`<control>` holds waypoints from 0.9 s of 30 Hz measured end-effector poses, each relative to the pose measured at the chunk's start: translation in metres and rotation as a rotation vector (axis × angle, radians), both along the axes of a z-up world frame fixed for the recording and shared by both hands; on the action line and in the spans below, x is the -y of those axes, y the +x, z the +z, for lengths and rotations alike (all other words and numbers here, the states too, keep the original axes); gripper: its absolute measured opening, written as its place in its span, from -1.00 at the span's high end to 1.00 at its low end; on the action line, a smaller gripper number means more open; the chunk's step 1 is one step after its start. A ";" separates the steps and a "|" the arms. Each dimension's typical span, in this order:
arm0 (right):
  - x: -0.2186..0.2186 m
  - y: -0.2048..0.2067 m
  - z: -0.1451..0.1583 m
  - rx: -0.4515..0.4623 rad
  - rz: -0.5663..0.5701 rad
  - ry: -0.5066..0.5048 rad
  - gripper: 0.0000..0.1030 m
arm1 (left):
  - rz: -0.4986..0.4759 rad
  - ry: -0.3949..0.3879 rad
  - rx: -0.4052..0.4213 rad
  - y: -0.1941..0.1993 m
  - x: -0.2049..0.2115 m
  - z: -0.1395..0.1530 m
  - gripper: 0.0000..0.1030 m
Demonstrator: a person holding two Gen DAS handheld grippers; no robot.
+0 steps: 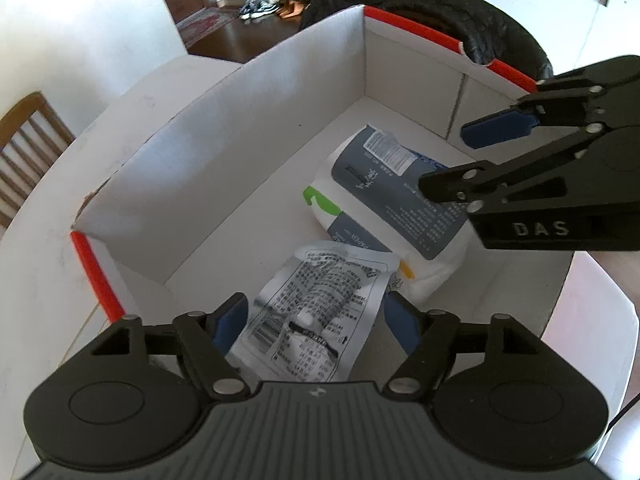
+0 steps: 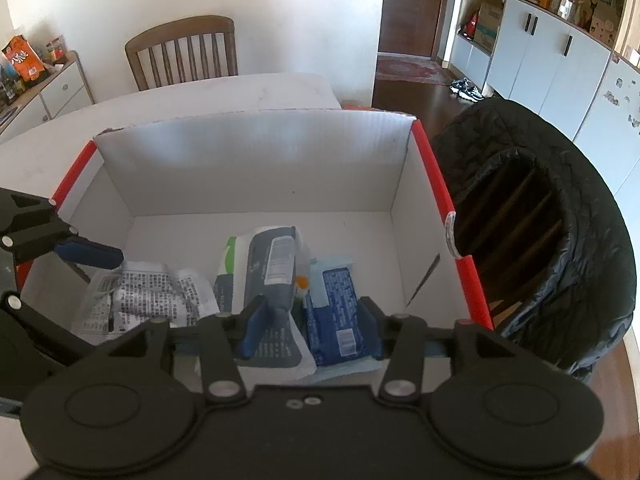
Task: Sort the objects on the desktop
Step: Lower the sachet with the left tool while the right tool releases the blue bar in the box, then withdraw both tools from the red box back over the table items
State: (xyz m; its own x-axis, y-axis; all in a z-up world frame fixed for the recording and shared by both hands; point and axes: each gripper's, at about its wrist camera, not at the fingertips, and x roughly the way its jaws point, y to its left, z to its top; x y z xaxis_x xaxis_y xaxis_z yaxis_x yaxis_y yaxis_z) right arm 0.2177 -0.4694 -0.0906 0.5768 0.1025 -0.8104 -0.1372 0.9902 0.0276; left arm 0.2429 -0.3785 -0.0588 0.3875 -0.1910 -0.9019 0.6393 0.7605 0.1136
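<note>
A white cardboard box with a red rim stands on the white table. On its floor lie a silver printed packet, a grey-and-white tissue pack and a blue packet. My left gripper hangs open over the silver packet, its blue pads on either side and apart from it. My right gripper is open above the blue packet and the tissue pack's edge, and neither one is lifted.
A black quilted jacket drapes over a chair right beside the box. A wooden chair stands at the table's far side. The far half of the box floor is bare. White cabinets line the room.
</note>
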 end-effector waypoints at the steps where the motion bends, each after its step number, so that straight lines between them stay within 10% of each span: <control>1: 0.000 -0.001 0.001 0.002 0.000 0.003 0.02 | 0.006 -0.005 0.006 -0.001 -0.001 0.003 -0.57; 27: -0.029 -0.040 0.051 0.080 0.022 0.068 -0.24 | 0.076 -0.278 0.123 -0.052 -0.064 0.063 -0.69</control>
